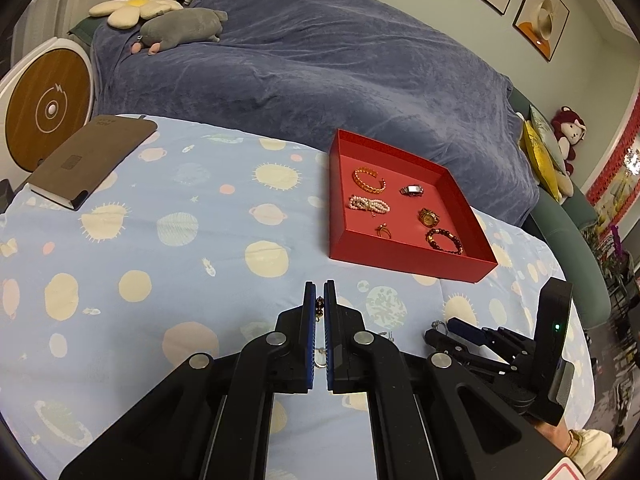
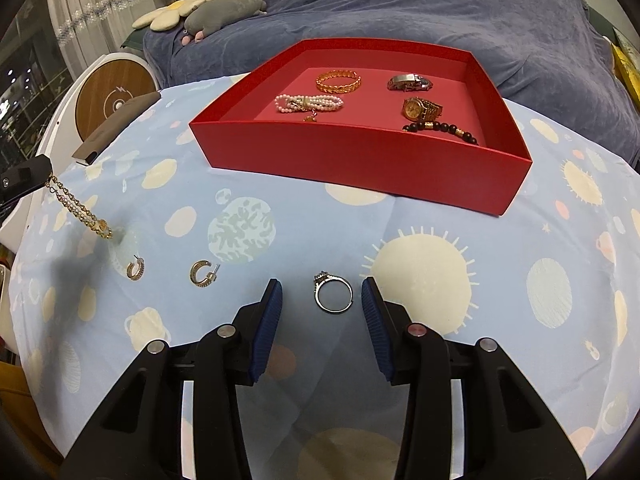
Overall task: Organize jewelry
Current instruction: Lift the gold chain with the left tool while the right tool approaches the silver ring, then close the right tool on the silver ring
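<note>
Left tool [image 1: 319,296] clamps a gold chain [image 2: 80,208], visible dangling only in right view; right tool [image 2: 322,300] straddles ring [image 2: 334,295], released.

1. Blue planet-print cloth [image 1: 168,264] covers the worktop.
2. Brown notebook [image 1: 90,156] lies at the cloth's far left corner.
3. Grey plush toy [image 1: 180,28] rests beyond the cloth, on the bed's blue blanket [image 1: 320,60].

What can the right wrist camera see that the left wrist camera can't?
Only the right wrist view: the silver ring lying between the right gripper's open jaws, and the gold chain dangling. Only the left wrist view: a small ring clear in the red tray, and framed pictures. Both: tray, bracelets, watches.
</note>
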### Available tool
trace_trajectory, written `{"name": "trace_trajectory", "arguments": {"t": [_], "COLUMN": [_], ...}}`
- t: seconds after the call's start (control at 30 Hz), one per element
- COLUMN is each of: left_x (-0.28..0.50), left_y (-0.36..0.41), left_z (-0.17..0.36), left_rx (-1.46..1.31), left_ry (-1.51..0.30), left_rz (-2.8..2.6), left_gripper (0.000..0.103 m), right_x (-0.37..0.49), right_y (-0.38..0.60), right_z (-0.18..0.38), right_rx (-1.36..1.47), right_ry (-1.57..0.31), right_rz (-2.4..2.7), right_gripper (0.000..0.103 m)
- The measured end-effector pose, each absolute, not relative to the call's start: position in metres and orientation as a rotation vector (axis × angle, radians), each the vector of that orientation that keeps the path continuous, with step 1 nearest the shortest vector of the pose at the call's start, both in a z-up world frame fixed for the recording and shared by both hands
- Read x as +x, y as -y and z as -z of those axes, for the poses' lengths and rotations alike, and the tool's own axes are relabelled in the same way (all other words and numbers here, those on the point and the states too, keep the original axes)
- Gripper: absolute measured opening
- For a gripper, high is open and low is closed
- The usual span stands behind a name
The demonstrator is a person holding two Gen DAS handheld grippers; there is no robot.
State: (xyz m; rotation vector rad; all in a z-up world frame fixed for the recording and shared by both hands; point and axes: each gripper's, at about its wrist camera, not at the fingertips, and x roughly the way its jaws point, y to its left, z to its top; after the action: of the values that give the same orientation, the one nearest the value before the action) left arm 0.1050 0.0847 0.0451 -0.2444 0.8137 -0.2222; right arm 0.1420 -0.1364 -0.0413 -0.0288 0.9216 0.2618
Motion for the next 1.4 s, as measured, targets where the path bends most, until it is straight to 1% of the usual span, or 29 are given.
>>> {"name": "trace_trajectory", "arguments": {"t": [0.03,0.1,0.23,0.27,0.57,1.03,1.4], "left_x": [0.105,0.105,0.105,0.106,0.11,0.125,0.134], "left_y": [-0.085,-0.085,-0.081,-0.08,-0.06,-0.02,0.019], "left_z": [-0.044,-0.044,-0.042,-0.042,-0.041,-0.038,-0.036], "left_rx": [-0.242,-0.239,-0.232,-0.23,-0.195,-0.176,-0.142], "left_ry": [-0.815,-0.816,-0.821,-0.823,-0.823,-0.842,-0.851], "left_rz": [0.219,0.219,0.225,0.226,0.241,0.262,0.292], "left_gripper": [0.002,0.002,0.002,0.002,0.002,0.002,0.002], "right_x": [0.142,0.142,0.141,0.141,0.138,0.121,0.11], "right_y": [0.135,0.133,0.134,0.134,0.138,0.145,0.168], "right_z": [0.042,0.042,0.042,0.042,0.038,-0.001,-0.029], "right_rx": [-0.044,-0.065,-0.075,-0.074,-0.047,0.027,0.081], "right_ry": [-0.917,-0.91,-0.903,-0.903,-0.904,-0.848,-0.801], "right_rz": [-0.26,-0.256,-0.252,-0.252,-0.257,-0.321,-0.324], "right_gripper": [0.038,0.032,0.023,0.02,0.019,0.019,0.019]}}
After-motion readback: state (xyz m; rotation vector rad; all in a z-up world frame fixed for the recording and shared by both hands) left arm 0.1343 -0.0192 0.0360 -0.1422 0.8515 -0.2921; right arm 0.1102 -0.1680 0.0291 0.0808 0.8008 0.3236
